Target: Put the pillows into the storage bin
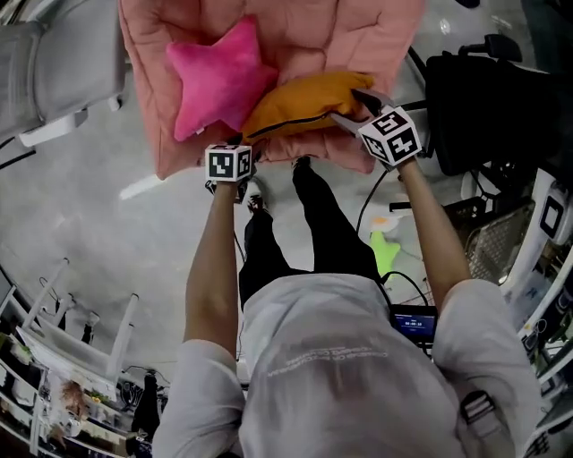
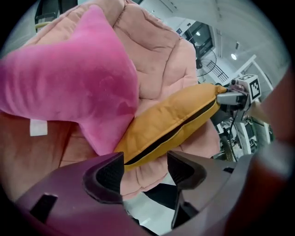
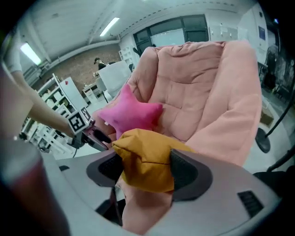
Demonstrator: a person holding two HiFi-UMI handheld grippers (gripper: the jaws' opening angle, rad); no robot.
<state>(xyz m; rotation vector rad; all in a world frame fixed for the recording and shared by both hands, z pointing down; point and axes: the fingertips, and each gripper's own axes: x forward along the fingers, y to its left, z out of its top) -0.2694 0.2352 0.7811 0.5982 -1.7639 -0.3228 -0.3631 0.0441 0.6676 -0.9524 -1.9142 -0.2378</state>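
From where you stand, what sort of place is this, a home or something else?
Probably a lab or workshop rather than a home: ceiling strip lights, white shelving racks and a bare grey floor surround the pink cushioned chair.

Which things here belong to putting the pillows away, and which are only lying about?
Job: pink star pillow; orange pillow; left gripper; right gripper.
Lying about: pink padded chair under the pillows; white racks; green item on the floor.
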